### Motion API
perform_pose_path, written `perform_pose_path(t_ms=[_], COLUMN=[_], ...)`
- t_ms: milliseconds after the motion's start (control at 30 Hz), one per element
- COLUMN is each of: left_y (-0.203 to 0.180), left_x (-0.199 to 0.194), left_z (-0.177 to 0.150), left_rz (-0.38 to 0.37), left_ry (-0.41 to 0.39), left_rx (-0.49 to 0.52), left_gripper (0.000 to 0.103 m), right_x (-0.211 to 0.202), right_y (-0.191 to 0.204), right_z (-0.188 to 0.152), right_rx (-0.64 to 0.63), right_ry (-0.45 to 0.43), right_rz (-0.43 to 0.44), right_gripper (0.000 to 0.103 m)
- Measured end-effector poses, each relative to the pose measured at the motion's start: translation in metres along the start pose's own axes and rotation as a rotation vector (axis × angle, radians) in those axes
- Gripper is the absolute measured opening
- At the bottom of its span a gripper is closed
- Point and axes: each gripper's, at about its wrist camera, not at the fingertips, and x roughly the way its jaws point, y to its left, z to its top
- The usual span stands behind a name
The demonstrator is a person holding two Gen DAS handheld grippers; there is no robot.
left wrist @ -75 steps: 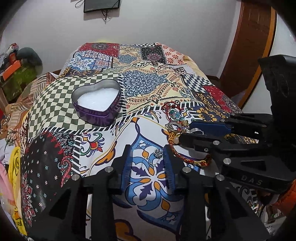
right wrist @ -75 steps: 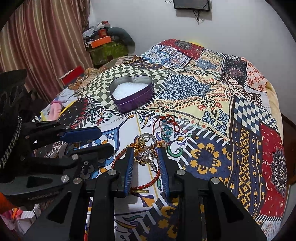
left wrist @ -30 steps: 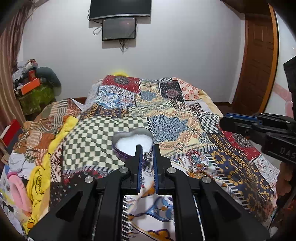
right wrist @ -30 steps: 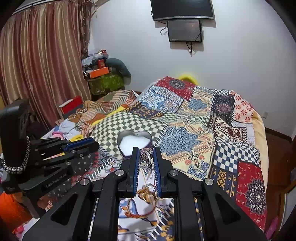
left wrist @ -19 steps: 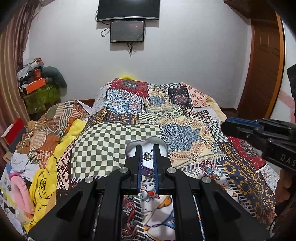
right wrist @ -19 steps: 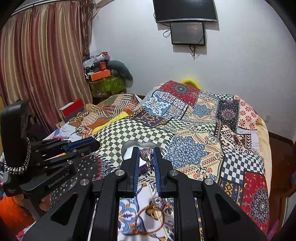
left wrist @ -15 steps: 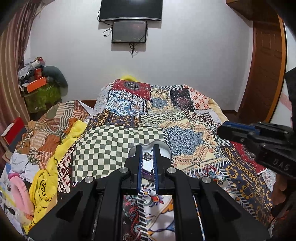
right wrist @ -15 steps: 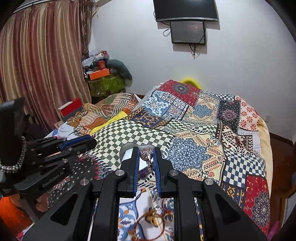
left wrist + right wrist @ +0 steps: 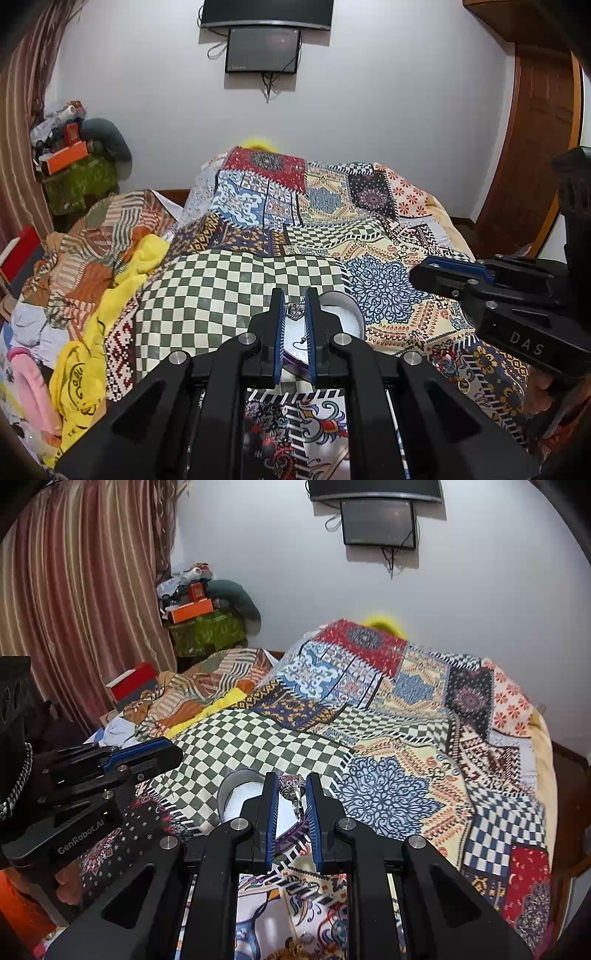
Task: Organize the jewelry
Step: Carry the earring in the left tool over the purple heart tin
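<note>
Left hand-held gripper (image 9: pixel 294 312): I am pinching a small silver pendant (image 9: pixel 295 311) narrowly, so it hangs over the box.
Right hand-held gripper (image 9: pixel 291 789): I am clamping a silver ring (image 9: pixel 291 788), ready for dropping.
Heart-shaped purple tin box (image 9: pixel 231 794): lying open on the patchwork bed (image 9: pixel 388 738), just below both.

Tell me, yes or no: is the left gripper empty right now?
No, the left gripper is shut on a small silver jewelry piece, held over the heart-shaped tin.

Heart tin (image 9: pixel 341 314) directly under both fingertips; checkered bedspread (image 9: pixel 221 288) beyond open; clothes heap (image 9: pixel 85 280) crowds left.
</note>
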Motion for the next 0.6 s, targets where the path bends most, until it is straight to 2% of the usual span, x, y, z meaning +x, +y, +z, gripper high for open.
perform_pose_path(t_ms=[267,400,600], left_y=[0.006,0.006,0.010], left_x=[0.029,0.044,0.063], left_z=[0.004,0.004,-0.002], left_rz=[-0.017,-0.016,-0.059], left_ry=[0.052,0.081,0.139], left_rx=[-0.017,-0.016,-0.033], left_gripper=[0.009,0.009,0.009], right_x=[0.024,0.046,0.069], right_y=[-0.009,-0.012,-0.012], right_z=[0.007,0.009,0.005], right_rx=[0.014,0.023,0.017], right_ry=[0.059,0.123,0.194], right_rz=[0.029,0.053,0.068], right_gripper=[0.013,0.013,0.013])
